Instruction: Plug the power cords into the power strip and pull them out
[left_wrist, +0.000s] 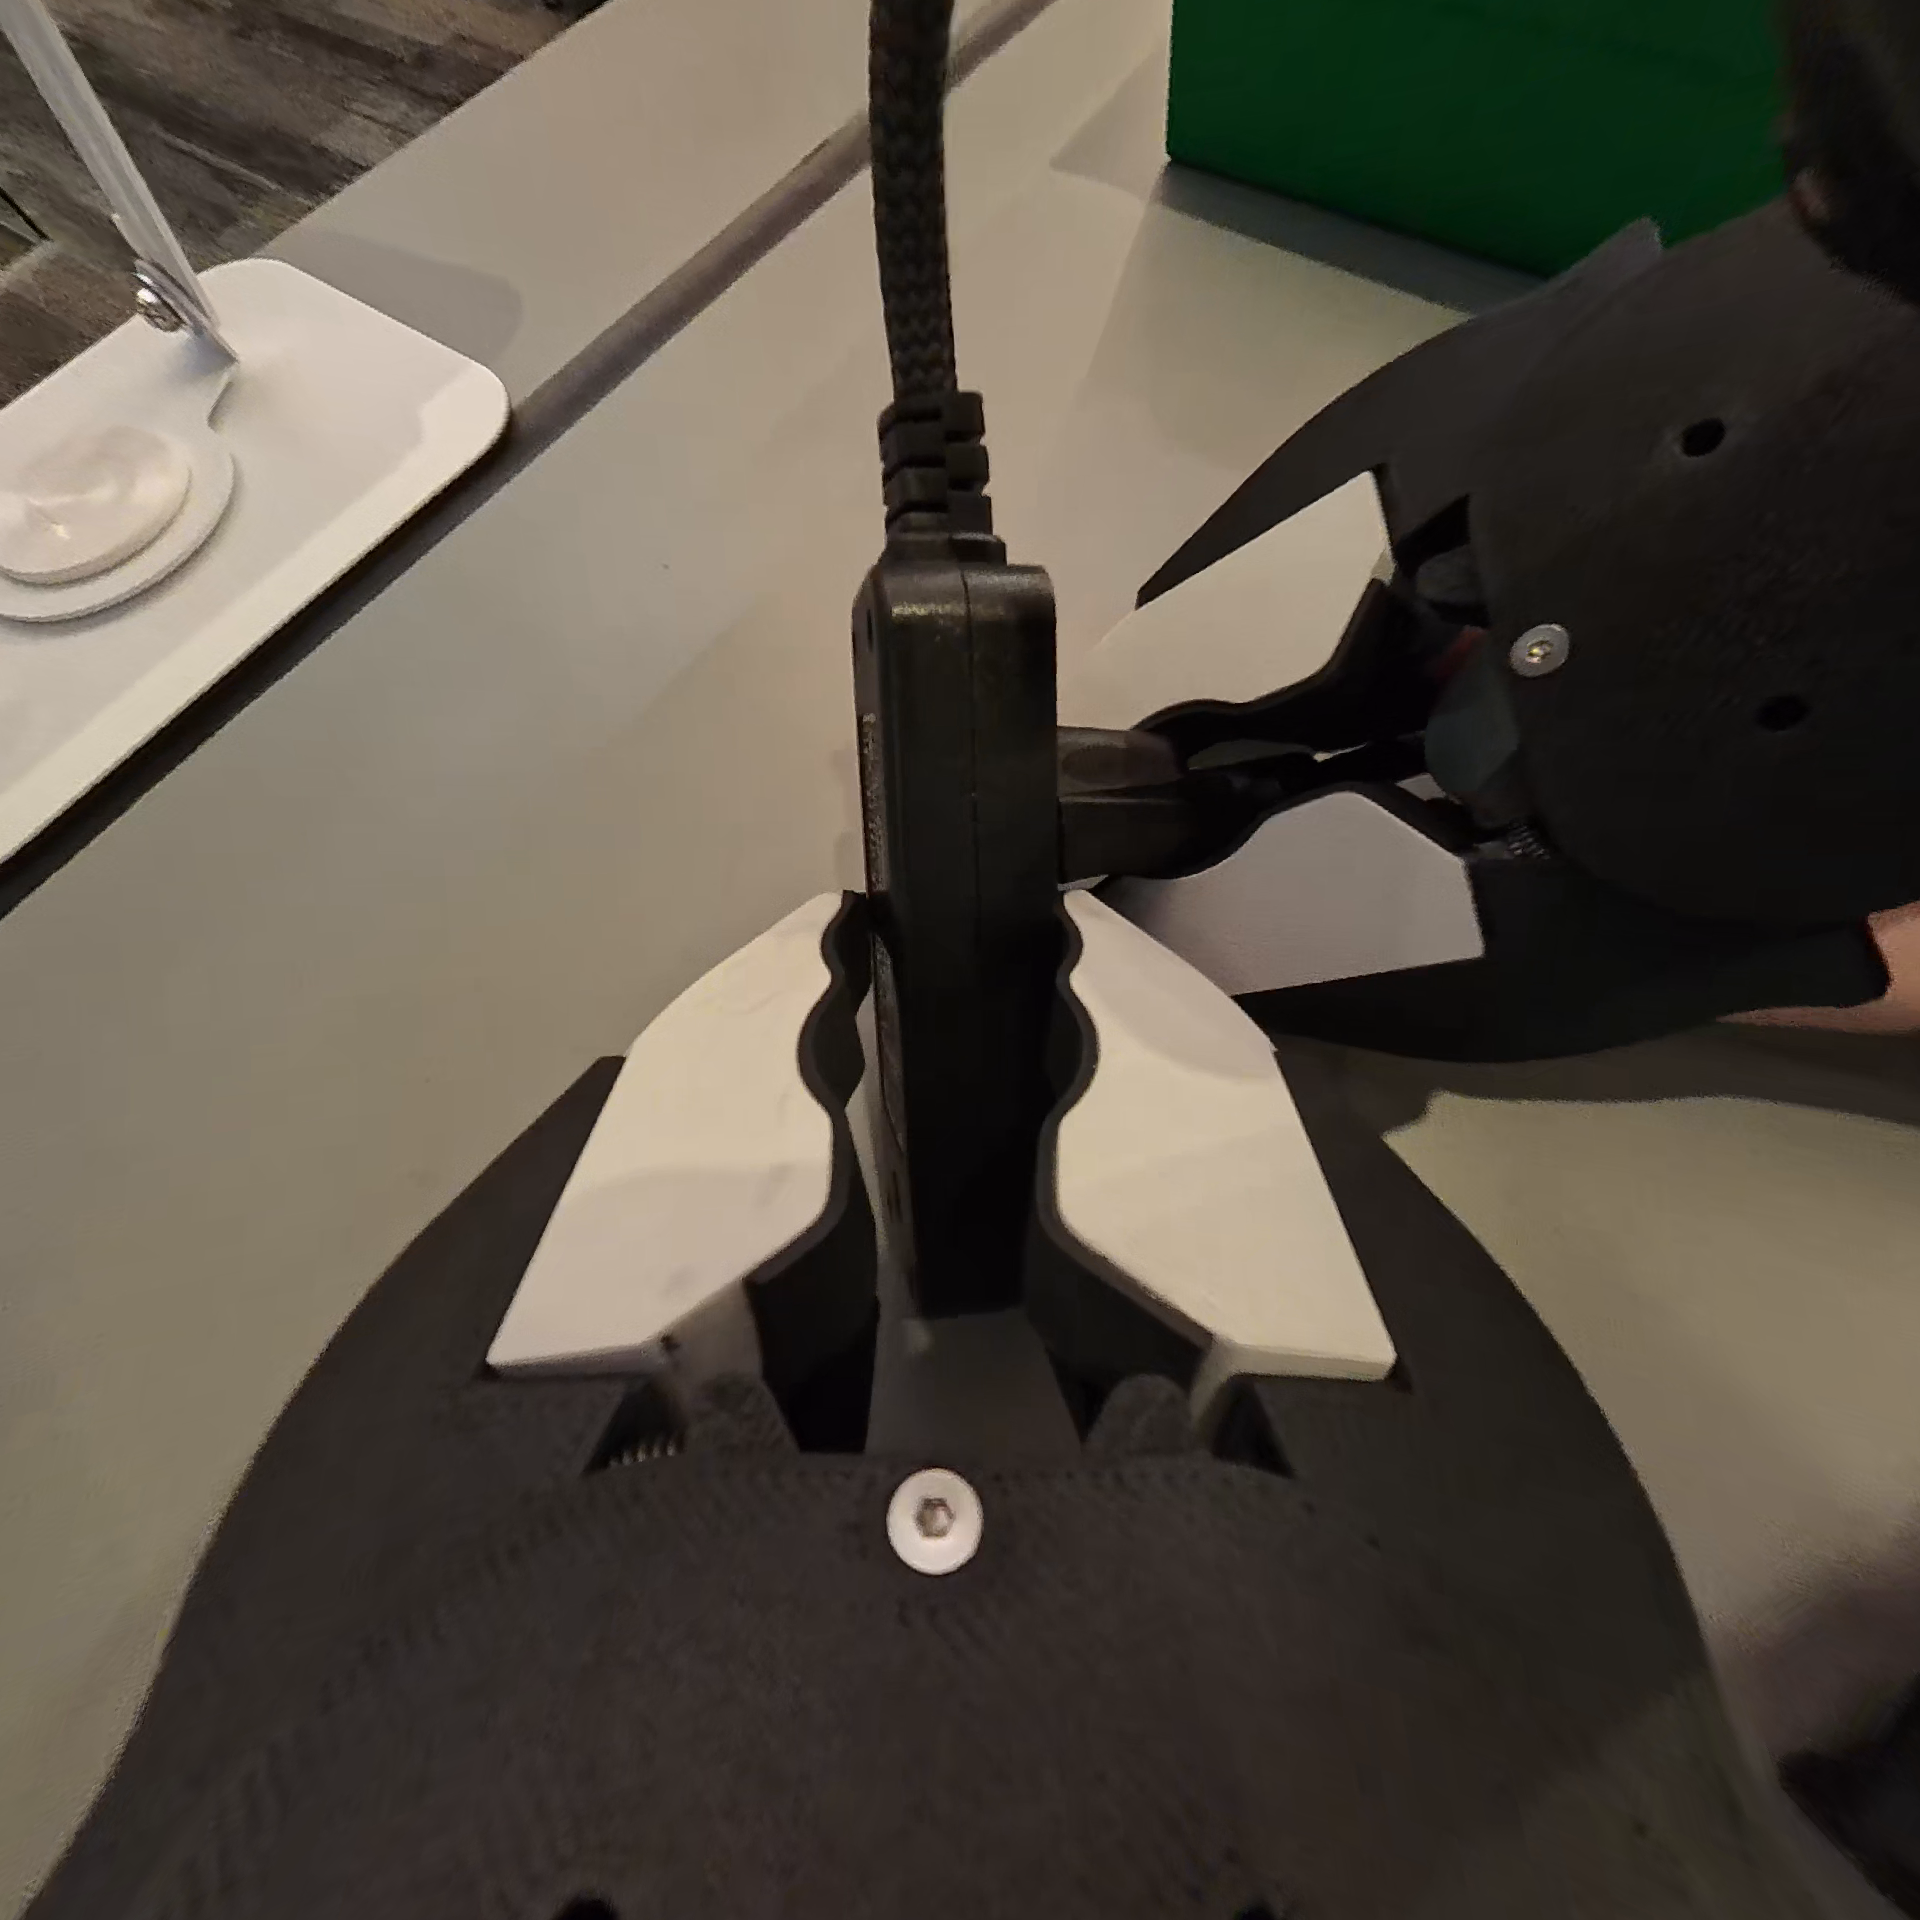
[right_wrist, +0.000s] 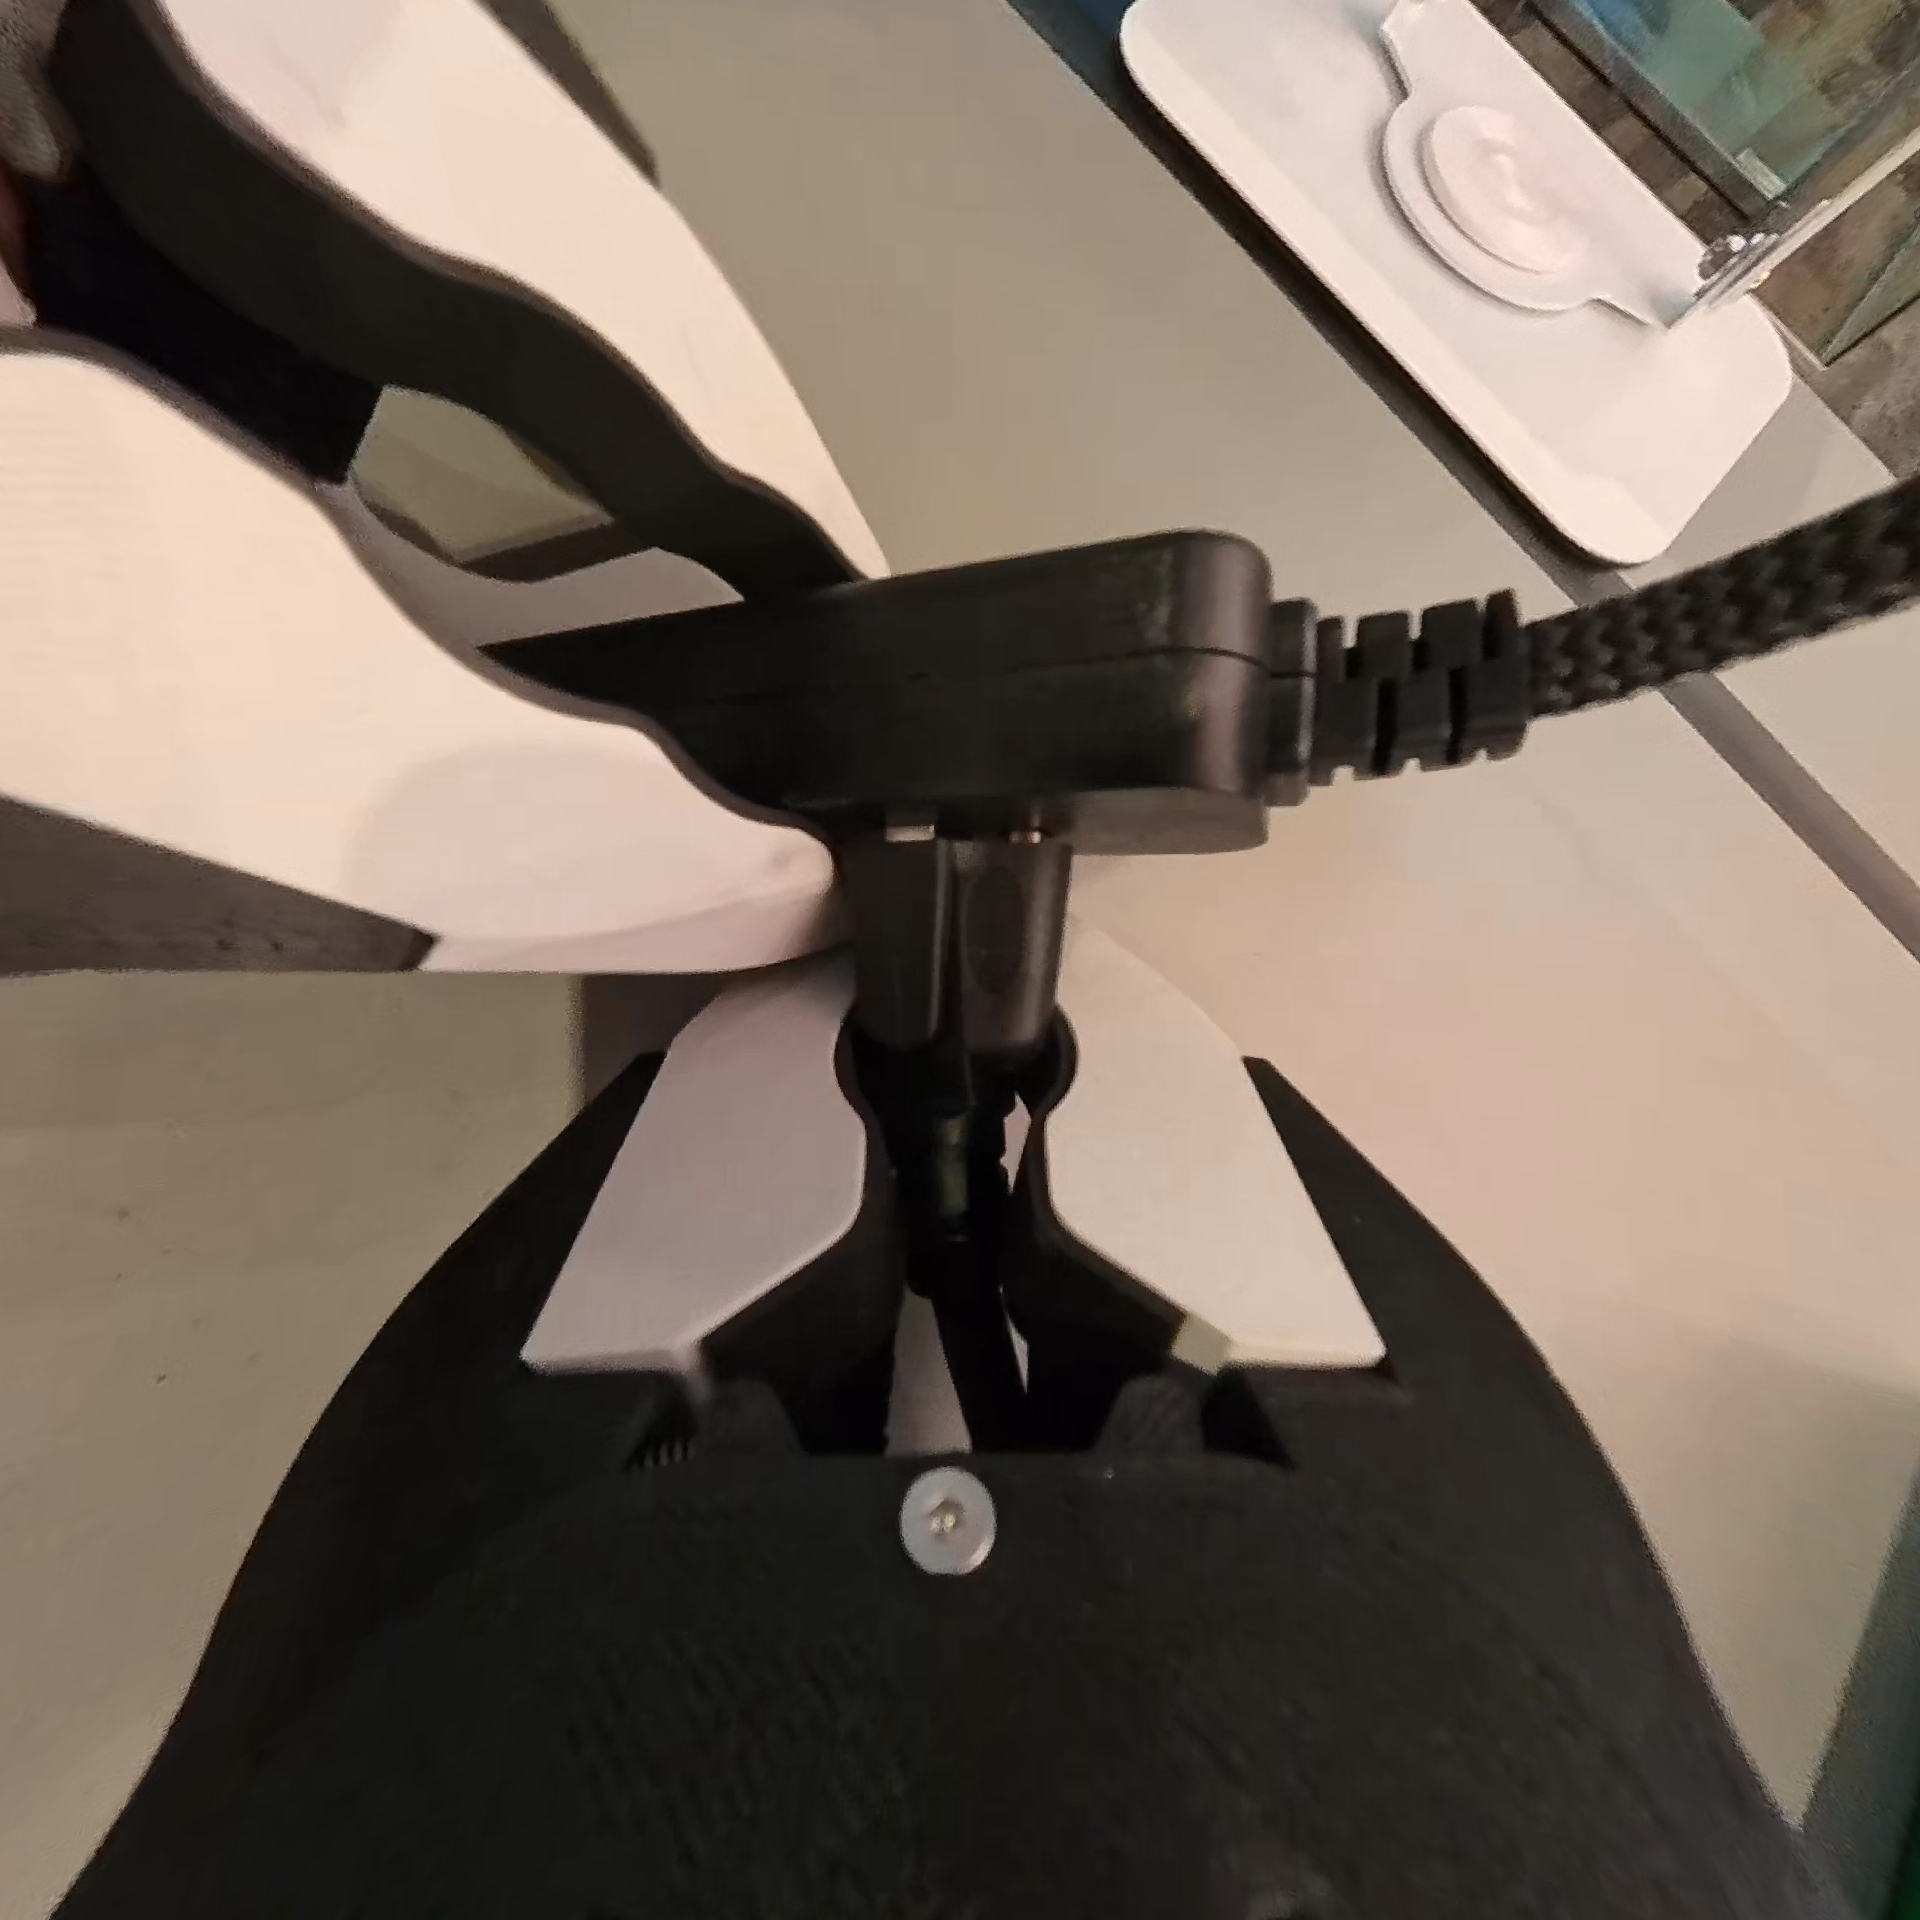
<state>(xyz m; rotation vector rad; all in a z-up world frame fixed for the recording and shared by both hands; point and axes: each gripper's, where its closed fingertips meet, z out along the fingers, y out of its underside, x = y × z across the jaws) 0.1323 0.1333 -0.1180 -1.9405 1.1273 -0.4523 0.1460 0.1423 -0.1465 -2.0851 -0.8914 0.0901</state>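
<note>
Fingers (left_wrist: 717, 1132) of the left hand-held gripper (left_wrist: 961, 914) sit nearest in the left wrist view, white outside with black wavy pads, closed on the flat black power strip (left_wrist: 956, 790). The strip stands on edge between them, its narrow side toward the camera, and runs away from the gripper. From its far end a ribbed strain relief leads into a thick black braided cable (left_wrist: 914, 239) that rises out of the top of the view.

Partway along the strip's right face a black plug (left_wrist: 1117, 795) meets it at a right angle. The right hand-held gripper (left_wrist: 1195, 800) comes in from the right and is clamped on that plug, fingers nearly together. A bare bit of a person's hand shows at the right edge behind its black body.

In the right wrist view, the right hand-held gripper (right_wrist: 956, 1029) holds the plug (right_wrist: 961, 935) at its fingertips, with thin black cords trailing back between the fingers. The plug touches the underside of the power strip (right_wrist: 977, 686), with short metal pieces showing at the joint. The left hand-held gripper (right_wrist: 800, 707) grips the strip from the left, and the braided cable (right_wrist: 1683, 613) exits right.

Beyond lies the pale grey table (left_wrist: 364, 831), with a dark seam running across it. Farther off stands a white flat base (left_wrist: 312, 436) with a round disc and a slanted metal stem. A green box (left_wrist: 1475, 114) sits at the far right.
</note>
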